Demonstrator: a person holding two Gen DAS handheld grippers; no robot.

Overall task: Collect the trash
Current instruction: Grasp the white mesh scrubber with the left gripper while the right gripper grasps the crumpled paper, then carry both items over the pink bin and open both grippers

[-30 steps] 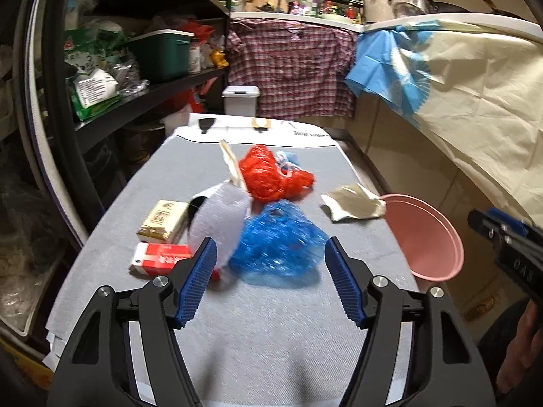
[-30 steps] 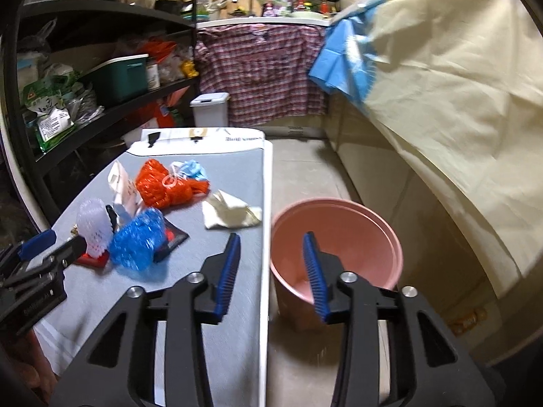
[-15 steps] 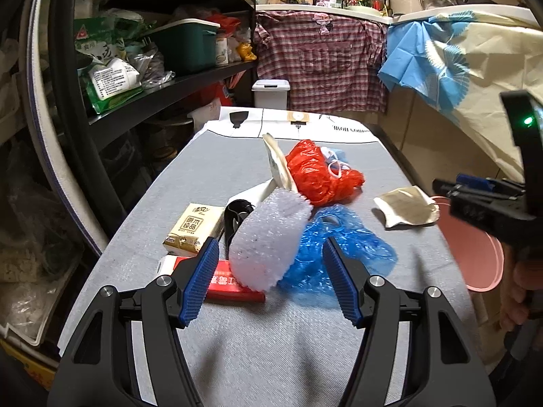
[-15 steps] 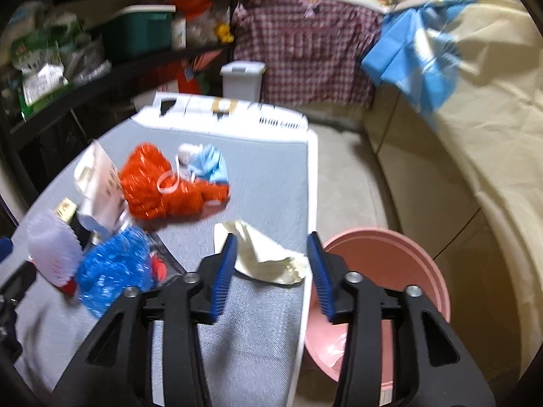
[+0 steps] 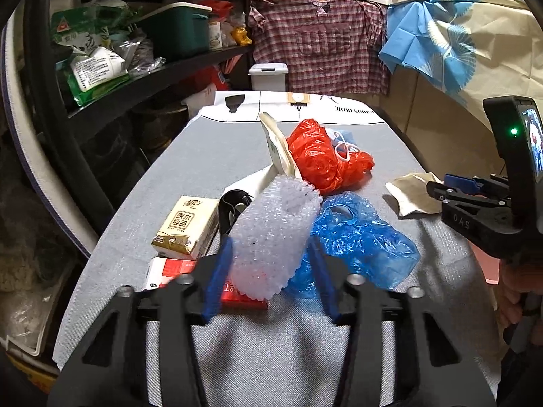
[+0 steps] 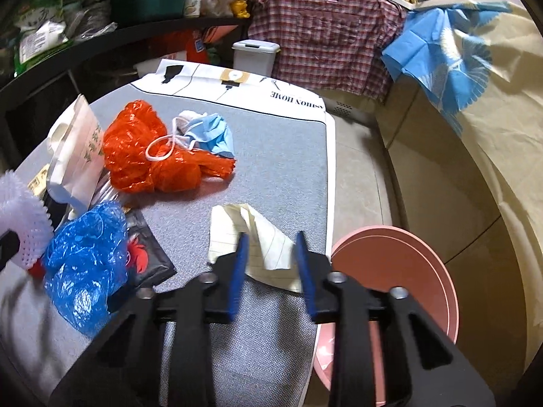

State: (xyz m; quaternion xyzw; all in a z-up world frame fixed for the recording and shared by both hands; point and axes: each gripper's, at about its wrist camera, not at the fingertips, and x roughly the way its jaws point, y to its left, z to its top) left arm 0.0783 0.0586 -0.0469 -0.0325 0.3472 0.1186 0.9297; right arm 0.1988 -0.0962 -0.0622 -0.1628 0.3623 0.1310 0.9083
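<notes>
Trash covers my grey padded board point(image 5: 210, 156): the white foam net sleeve point(image 5: 275, 234), a blue plastic bag point(image 5: 359, 237), a red plastic bag point(image 5: 322, 162), a crumpled cream paper point(image 6: 258, 240), a face mask point(image 6: 210, 132), a tissue pack point(image 5: 186, 227) and a red-and-white box point(image 5: 169, 268). Half a second ago both my tools hung back with their jaws wide; now each has moved in on a piece. My left gripper point(image 5: 271, 271) has narrowed its blue pads around the lower end of the foam sleeve, one pad at each side. They look close to touching it, but I cannot tell whether they are pressing yet, so I call it still open. My right gripper point(image 6: 271, 264) has dropped to the board's right edge, and its jaws stand apart with the crumpled paper between the tips, not yet pinched. The pink bucket point(image 6: 400, 264) sits on the floor just beside that edge, below the board. To me this means both pickups are lined up at once, and nothing has gone into the bucket that I can see. The sleeve is soft and will crush; the paper is thin and may slip unless I bite a fold.
</notes>
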